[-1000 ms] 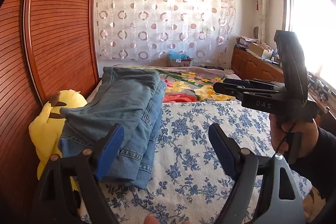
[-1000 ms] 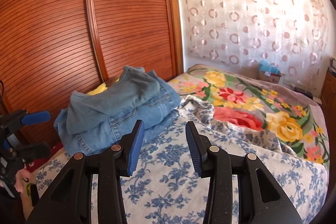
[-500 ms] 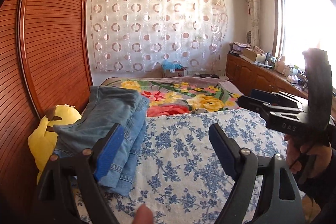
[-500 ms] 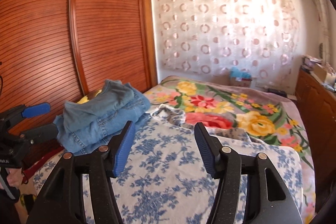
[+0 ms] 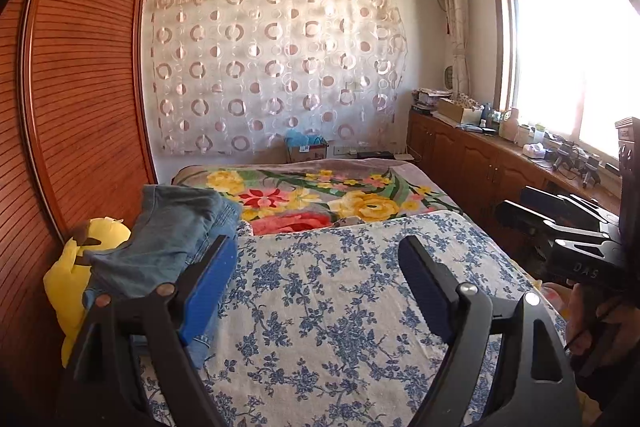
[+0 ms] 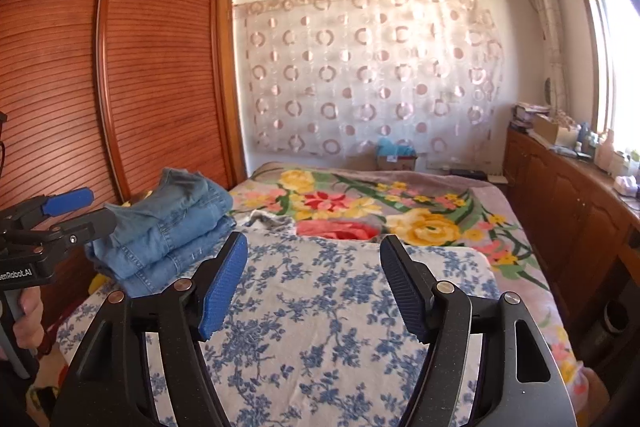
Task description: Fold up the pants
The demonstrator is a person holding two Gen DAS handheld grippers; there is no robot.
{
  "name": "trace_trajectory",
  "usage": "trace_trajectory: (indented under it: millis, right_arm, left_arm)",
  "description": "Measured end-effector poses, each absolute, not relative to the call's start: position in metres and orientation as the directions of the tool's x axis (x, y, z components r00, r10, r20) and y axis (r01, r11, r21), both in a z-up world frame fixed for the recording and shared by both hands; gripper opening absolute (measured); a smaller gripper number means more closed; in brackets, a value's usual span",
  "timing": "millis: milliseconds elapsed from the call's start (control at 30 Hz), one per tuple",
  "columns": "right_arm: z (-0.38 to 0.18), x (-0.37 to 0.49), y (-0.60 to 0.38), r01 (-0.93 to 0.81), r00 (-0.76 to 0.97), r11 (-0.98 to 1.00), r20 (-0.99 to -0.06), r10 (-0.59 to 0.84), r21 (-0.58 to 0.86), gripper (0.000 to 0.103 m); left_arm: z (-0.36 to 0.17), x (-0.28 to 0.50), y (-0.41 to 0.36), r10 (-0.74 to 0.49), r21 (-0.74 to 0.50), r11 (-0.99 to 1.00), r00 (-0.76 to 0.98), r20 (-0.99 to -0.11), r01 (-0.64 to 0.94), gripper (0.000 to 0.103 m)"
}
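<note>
Lying folded into a thick stack at the left edge of the bed, the blue denim pants (image 5: 172,239) rested against a yellow plush toy (image 5: 76,267), just in front of the slatted brown wooden wardrobe (image 5: 80,99). Right of the pants, the left gripper (image 5: 316,279) hung released above the white bedspread with blue flowers (image 5: 320,307), nothing between its jaws. Farther right of the pants, the right gripper (image 6: 314,279) had just been opening and also stood released and empty over the bedspread. Beyond the pants lay a flowered red and yellow blanket (image 6: 360,207).
</note>
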State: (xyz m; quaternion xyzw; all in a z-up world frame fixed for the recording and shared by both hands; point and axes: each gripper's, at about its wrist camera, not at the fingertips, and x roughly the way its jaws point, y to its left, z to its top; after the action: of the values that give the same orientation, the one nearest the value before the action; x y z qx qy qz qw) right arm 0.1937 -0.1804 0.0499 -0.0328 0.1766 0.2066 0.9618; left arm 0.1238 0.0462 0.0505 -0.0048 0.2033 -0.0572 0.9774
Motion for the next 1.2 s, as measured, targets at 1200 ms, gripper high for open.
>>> trace_trajectory:
  millis: [1200]
  right_arm:
    - [0.051, 0.101, -0.225, -0.290, 0.898, 0.957, -0.340, 0.278, 0.015, 0.074]
  left_arm:
    - [0.051, 0.053, 0.016, -0.113, -0.013, 0.993, 0.893, -0.436, 0.119, 0.084]
